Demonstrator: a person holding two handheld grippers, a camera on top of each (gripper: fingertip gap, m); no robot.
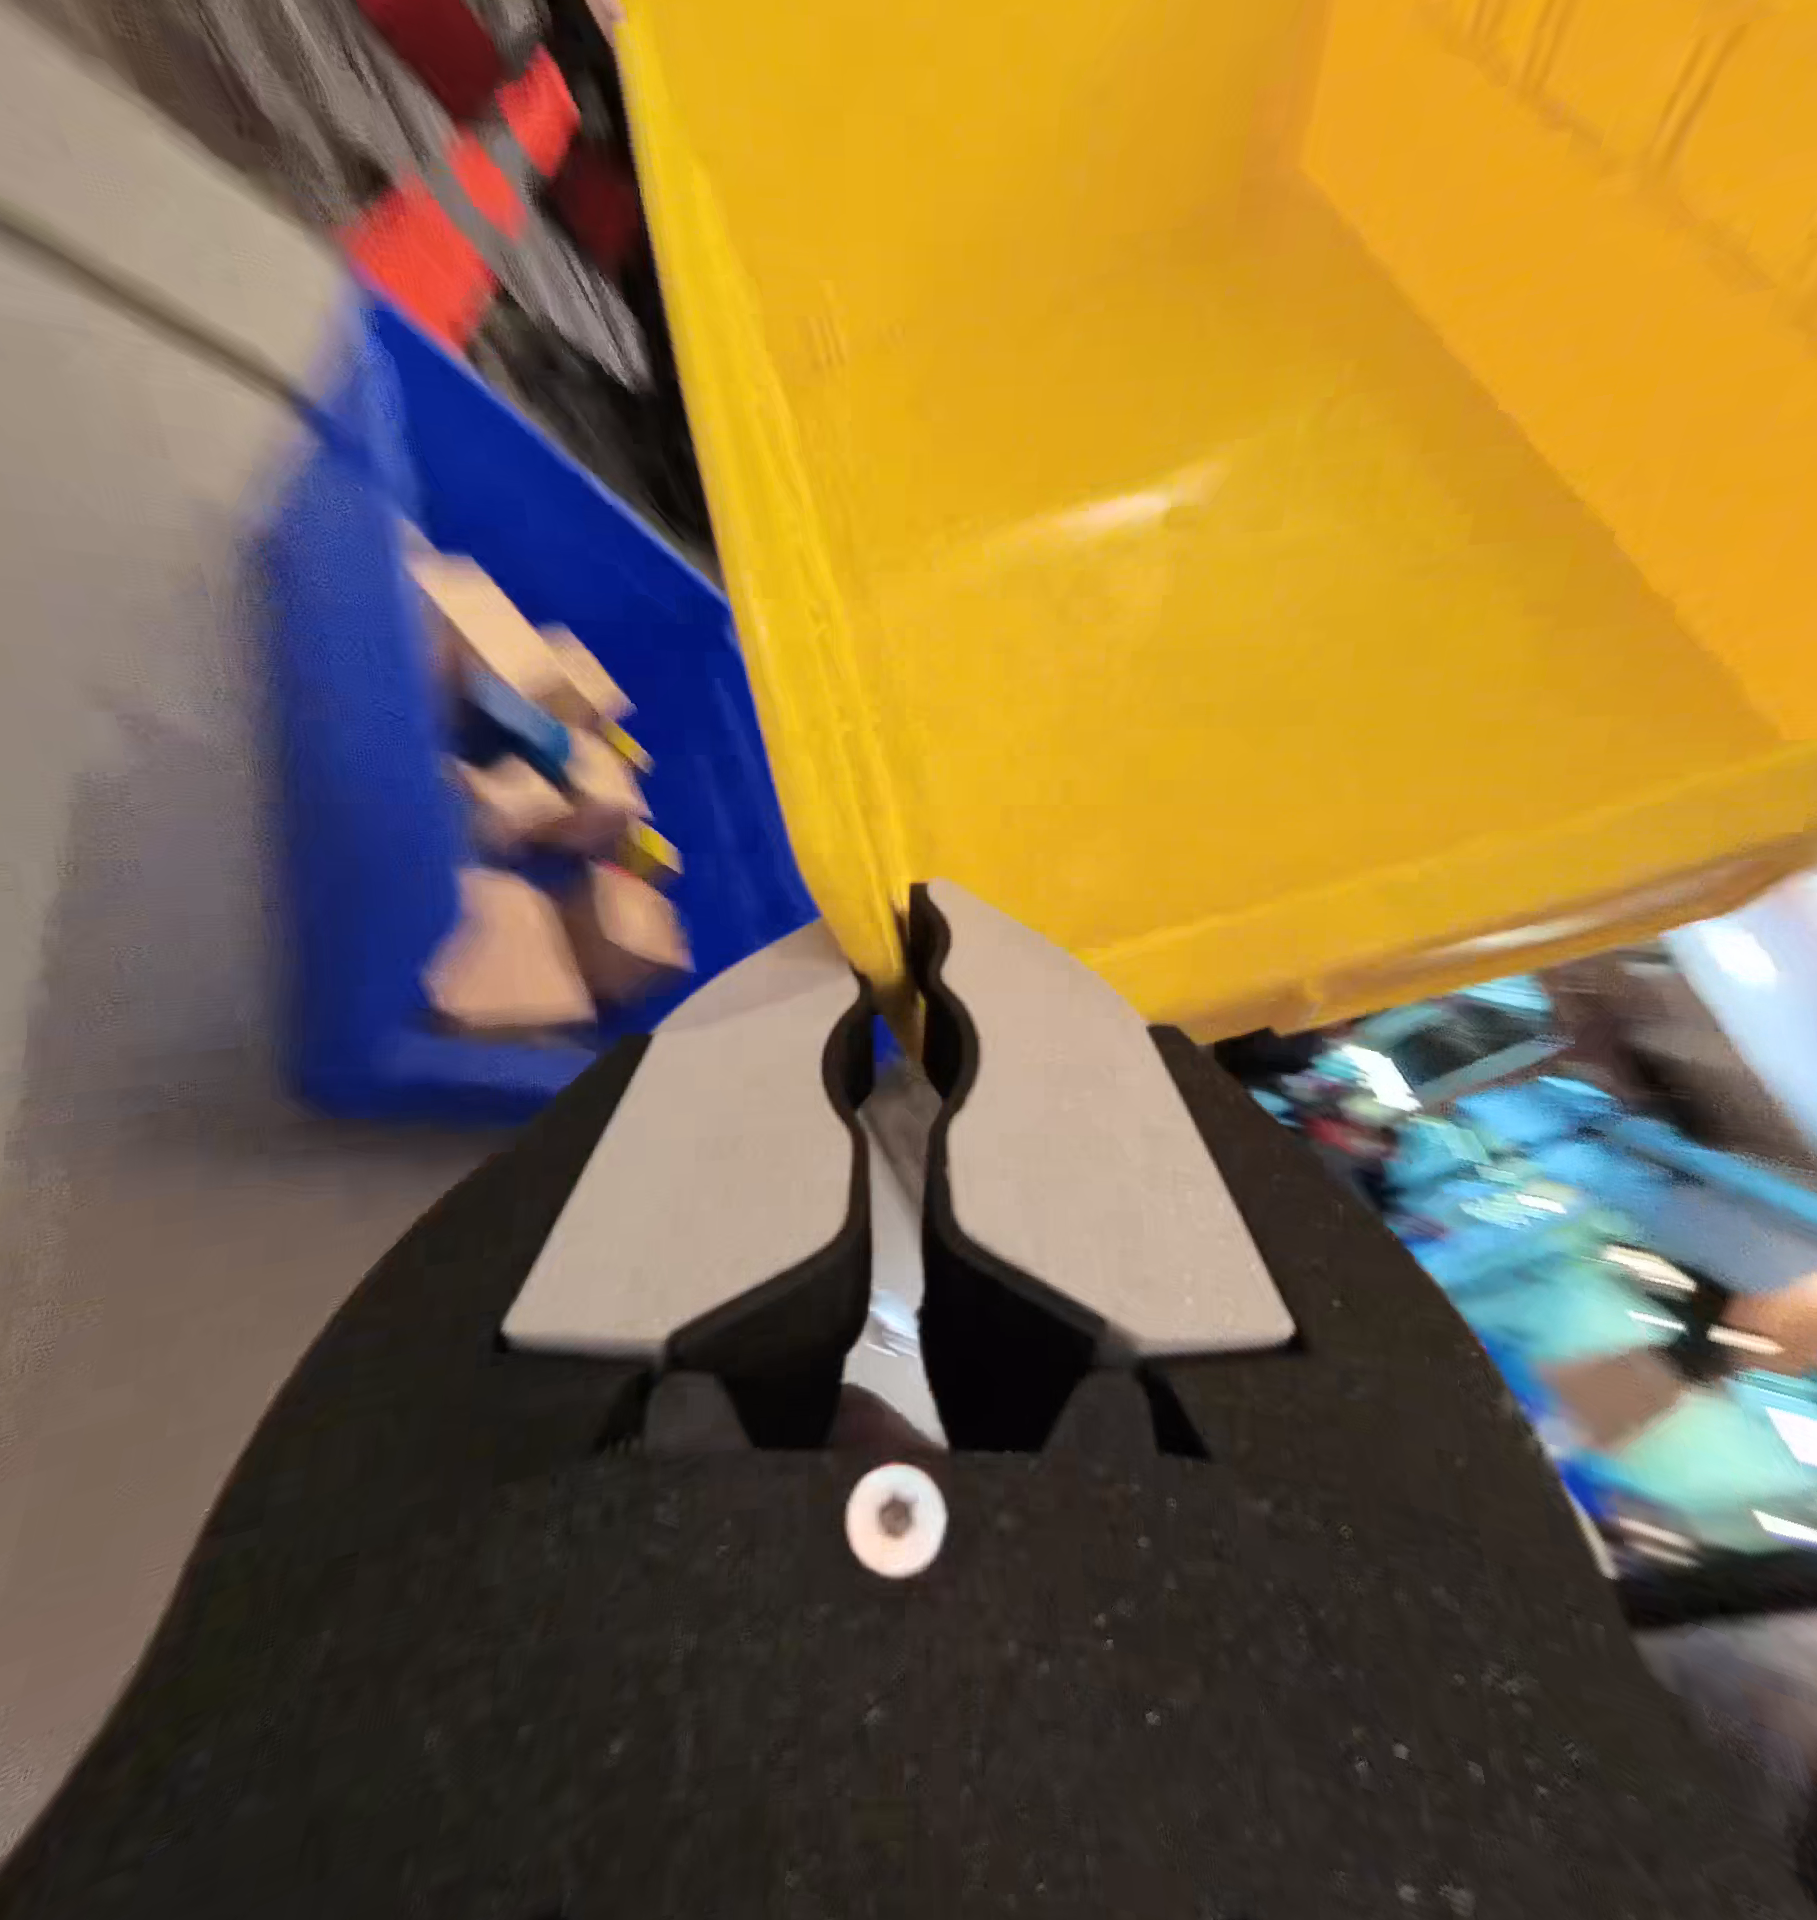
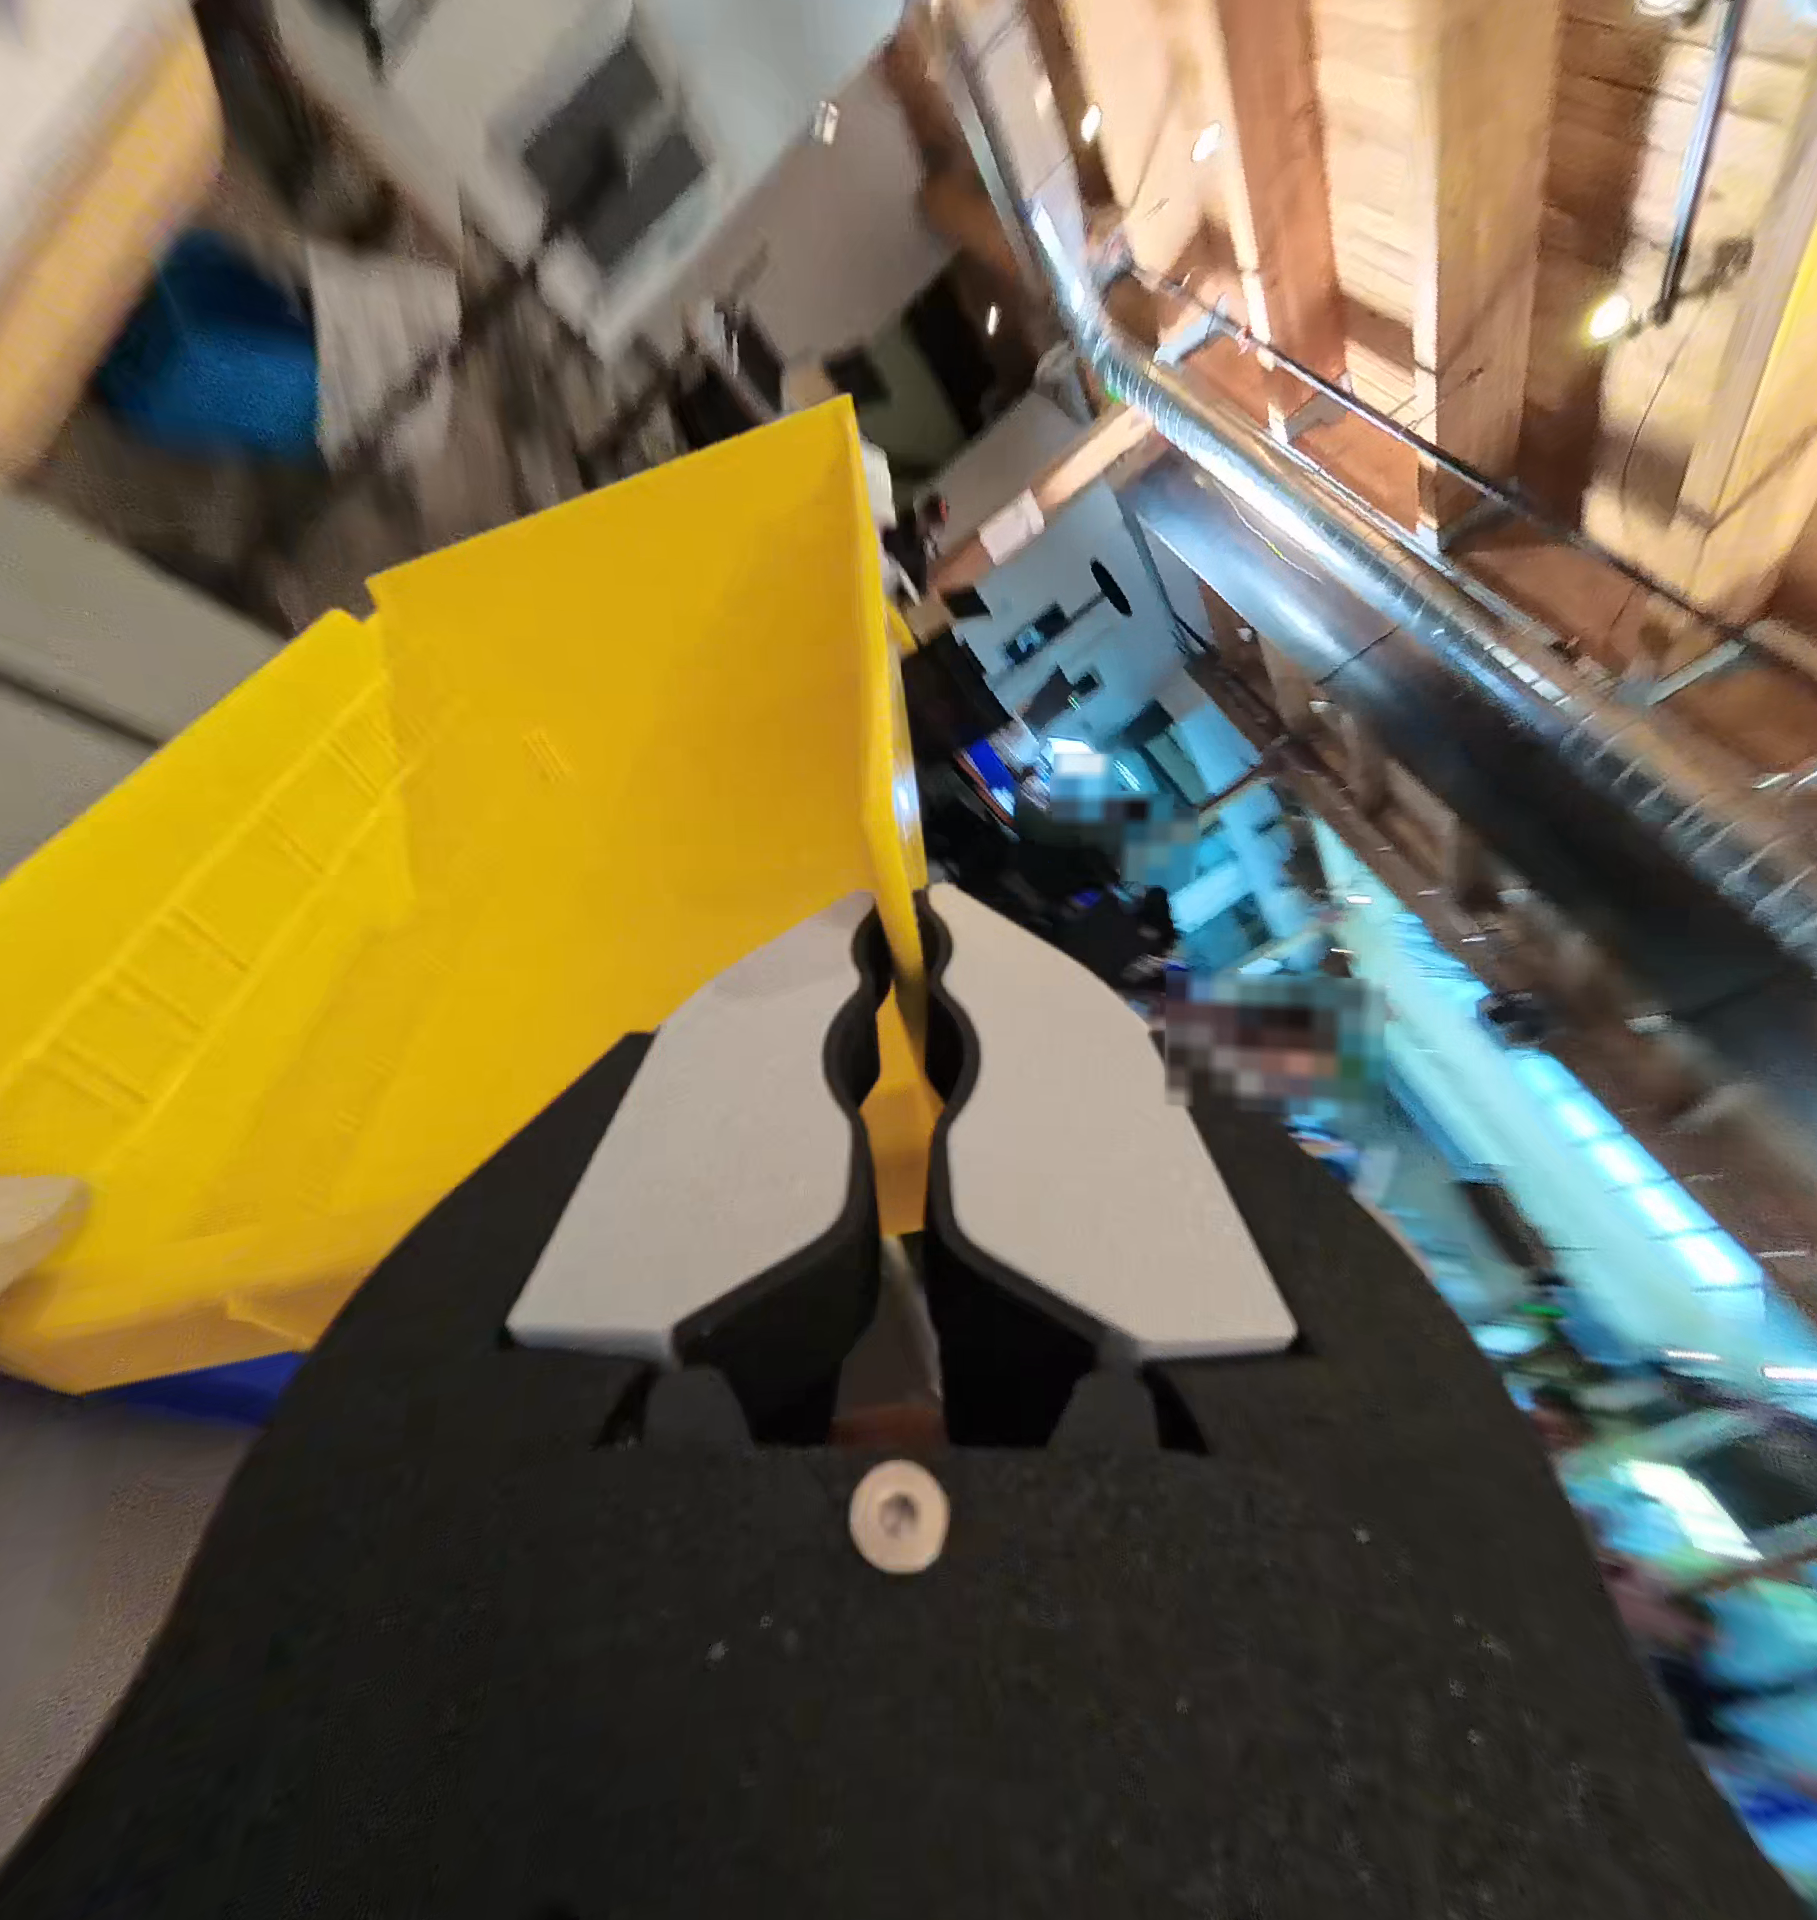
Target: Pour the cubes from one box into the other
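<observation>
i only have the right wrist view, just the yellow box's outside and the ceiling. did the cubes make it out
Observer: Yes. The yellow box shows empty inside in the left wrist view.
Operator: where are they now
Observer: The cubes lie in the blue box on the grey table, blurred.
Operator: is the left side held
Observer: The left hand-held gripper is shut on the yellow box's rim, as the right hand-held gripper is.

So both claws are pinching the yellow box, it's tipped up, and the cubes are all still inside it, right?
Not quite. The left wrist view shows the yellow box empty inside; the cubes lie in the blue box. The rest holds: the left claw and right claw both pinch the tipped yellow box.
</observation>
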